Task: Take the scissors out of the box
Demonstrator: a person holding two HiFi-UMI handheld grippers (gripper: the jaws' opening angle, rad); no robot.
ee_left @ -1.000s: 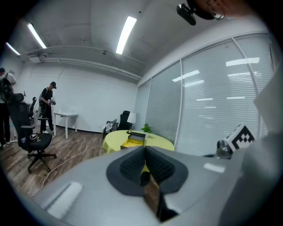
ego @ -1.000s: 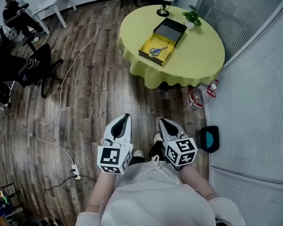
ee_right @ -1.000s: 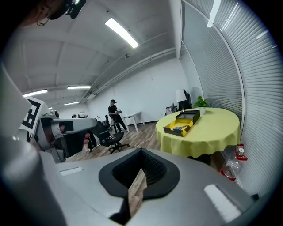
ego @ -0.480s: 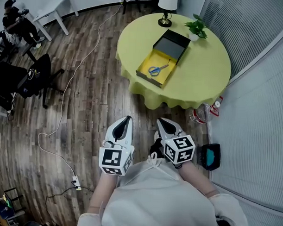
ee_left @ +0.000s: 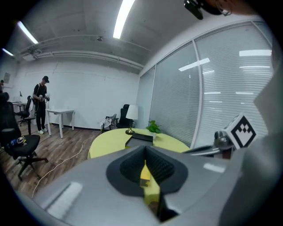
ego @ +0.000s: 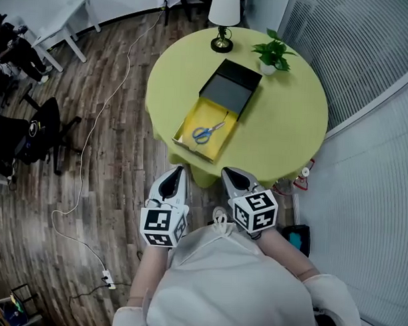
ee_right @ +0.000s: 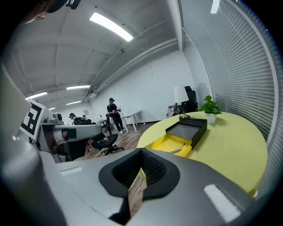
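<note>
Scissors [ego: 206,132] lie in the yellow box [ego: 212,111] on the table [ego: 285,128], untouched. The table is much nearer than a second ago, so the approach is under way. Left gripper [ego: 180,170] and right gripper [ego: 230,173] are both closed and empty, just short of the table edge.

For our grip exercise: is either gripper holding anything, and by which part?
Nothing is held. The left gripper and the right gripper are both shut and empty; the scissors lie in the yellow box.
</note>
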